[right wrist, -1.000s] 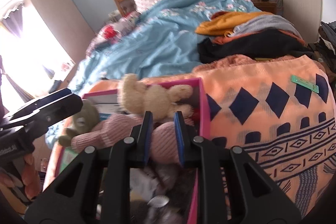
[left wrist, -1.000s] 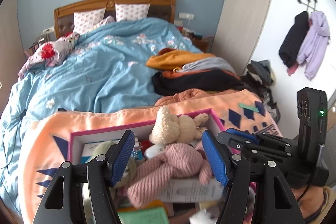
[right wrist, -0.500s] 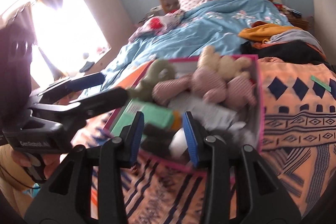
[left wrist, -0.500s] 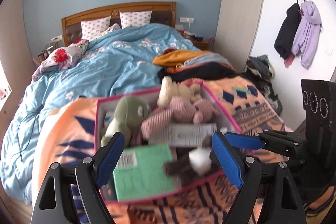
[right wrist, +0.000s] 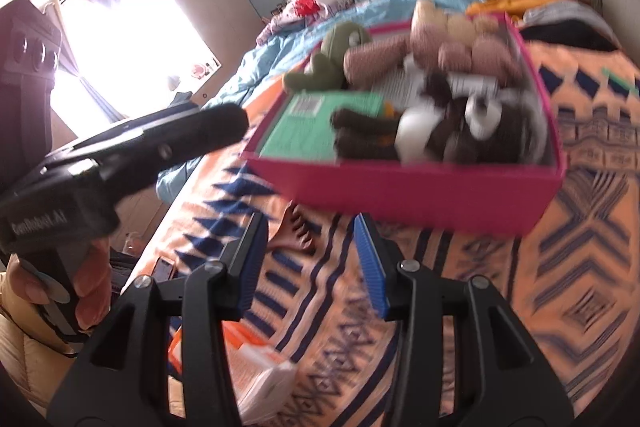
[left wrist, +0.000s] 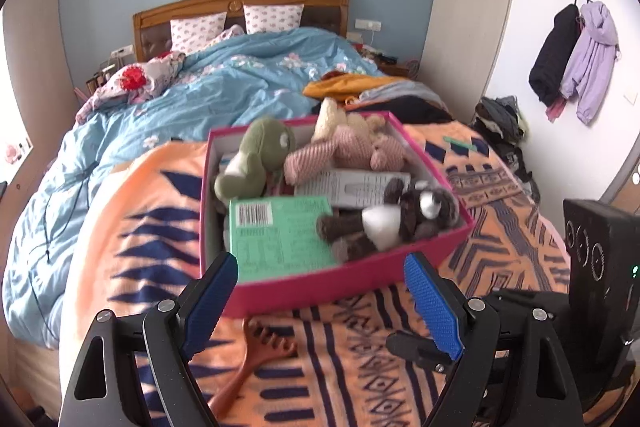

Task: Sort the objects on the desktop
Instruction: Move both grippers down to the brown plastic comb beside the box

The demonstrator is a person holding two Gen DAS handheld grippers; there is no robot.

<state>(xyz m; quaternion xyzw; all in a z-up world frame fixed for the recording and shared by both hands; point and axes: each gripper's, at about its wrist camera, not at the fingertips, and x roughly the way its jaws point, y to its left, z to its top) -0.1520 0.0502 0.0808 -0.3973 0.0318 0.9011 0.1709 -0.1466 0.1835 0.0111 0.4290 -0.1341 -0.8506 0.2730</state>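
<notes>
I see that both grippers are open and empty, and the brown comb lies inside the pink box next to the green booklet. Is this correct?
Not quite. The brown comb is not inside the pink box; it lies on the orange blanket in front of the box, as the left wrist view shows. The rest holds: the left gripper and right gripper are open and empty, and the green booklet is in the box.

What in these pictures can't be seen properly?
- Brown comb, left view: its handle end is hidden behind the left tool.
- White and orange packet, right view: partly behind the right tool, blurred.
- Box bottom: covered by toys.
- Green carton print: too blurred to read.
</notes>
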